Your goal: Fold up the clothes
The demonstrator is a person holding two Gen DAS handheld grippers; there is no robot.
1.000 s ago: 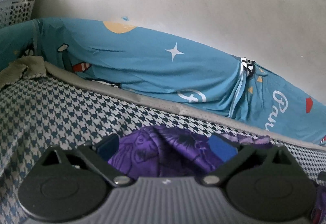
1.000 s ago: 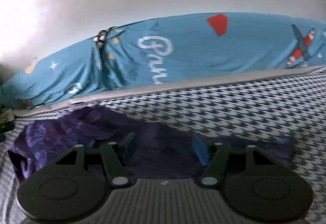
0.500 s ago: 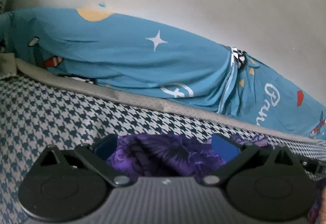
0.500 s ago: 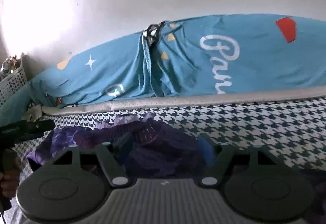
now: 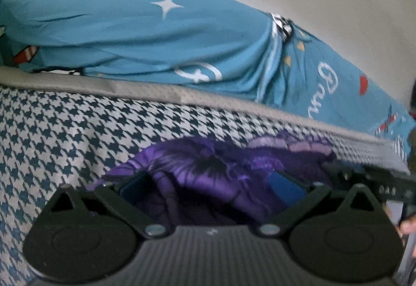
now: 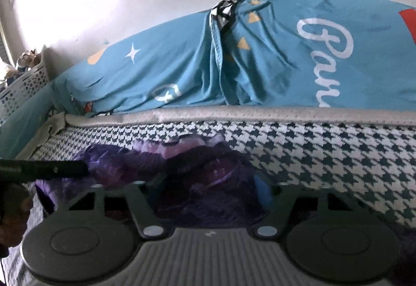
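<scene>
A purple floral garment (image 5: 208, 161) lies bunched on the houndstooth bed sheet (image 5: 52, 129). My left gripper (image 5: 210, 187) stands wide over its near edge, blue pads apart, with folds of the cloth lying between them. In the right wrist view the same garment (image 6: 117, 169) is heaped between the fingers of my right gripper (image 6: 208, 189). Its jaws are closing around the cloth, and the left finger is partly buried in it. The black left gripper (image 6: 44, 169) reaches in from the left edge, held by a hand (image 6: 15, 208). The right gripper (image 5: 364, 179) shows at the right of the left wrist view.
A blue printed pillow cover (image 5: 156, 38) runs along the white wall behind the bed. Grey mattress piping (image 5: 156, 90) separates it from the sheet. A white perforated basket (image 6: 23, 85) stands at the far left corner, with a beige cloth (image 6: 49, 127) beside it.
Both grippers have dipped and swung toward each other over the garment. The left gripper has come into the right wrist view. The right jaws widened, then narrowed around the cloth.
</scene>
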